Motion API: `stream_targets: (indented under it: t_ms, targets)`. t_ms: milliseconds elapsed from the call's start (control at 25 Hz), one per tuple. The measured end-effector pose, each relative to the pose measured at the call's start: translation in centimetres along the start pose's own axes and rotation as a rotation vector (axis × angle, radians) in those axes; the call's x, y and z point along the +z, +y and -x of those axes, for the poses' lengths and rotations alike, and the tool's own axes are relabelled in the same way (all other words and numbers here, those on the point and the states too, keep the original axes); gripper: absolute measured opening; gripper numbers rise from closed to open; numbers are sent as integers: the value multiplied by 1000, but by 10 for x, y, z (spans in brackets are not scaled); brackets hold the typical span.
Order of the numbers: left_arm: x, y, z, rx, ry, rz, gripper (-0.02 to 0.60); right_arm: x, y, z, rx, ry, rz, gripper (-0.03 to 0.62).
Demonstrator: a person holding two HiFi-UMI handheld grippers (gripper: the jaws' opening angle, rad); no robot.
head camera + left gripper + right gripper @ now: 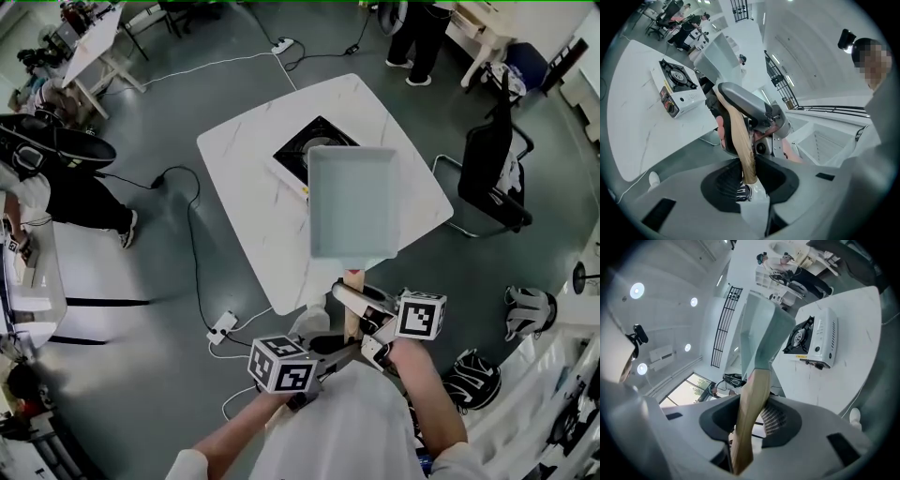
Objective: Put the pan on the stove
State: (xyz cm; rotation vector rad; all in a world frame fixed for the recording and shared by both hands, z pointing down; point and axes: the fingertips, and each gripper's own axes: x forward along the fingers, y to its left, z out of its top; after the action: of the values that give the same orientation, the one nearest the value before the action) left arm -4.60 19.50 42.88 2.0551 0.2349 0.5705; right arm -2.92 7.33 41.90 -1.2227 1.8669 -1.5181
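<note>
Square pan (352,202) held in the air above the desk (234,178), partly over the stove (298,150). Your left claw (749,174) and right claw (749,420) both pinch its wooden handle (352,319). The pan is rigid and probably front-heavy, so grip the handle firmly and level.

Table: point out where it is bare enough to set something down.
The table is bare in a broad strip between the stove and its left and near edges, and in the far corner beyond the stove. Crowded: the middle, where the stove sits; the held pan hides much of the right half.
</note>
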Motion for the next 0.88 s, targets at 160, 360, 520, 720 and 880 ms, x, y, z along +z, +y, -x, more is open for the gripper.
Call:
stream_targets:
  t_ms: [160,360,520,720,880]
  targets:
    - [36,14,-3,-11,3,-3,94,31,-9,-17,-27,17,5,127]
    - [75,28,-11,-8,-4,1,94,71,-14,-33,-28,10,-9,126]
    - [93,34,-24,17,-21,10,94,91,-19,-34,3,25,-39,126]
    - [115,38,-49,54,-44,22,94,117,-30,-28,28,81,-17,127]
    - [127,39,-59,67,-70,59,94,127,-36,-29,17,130,-16,127]
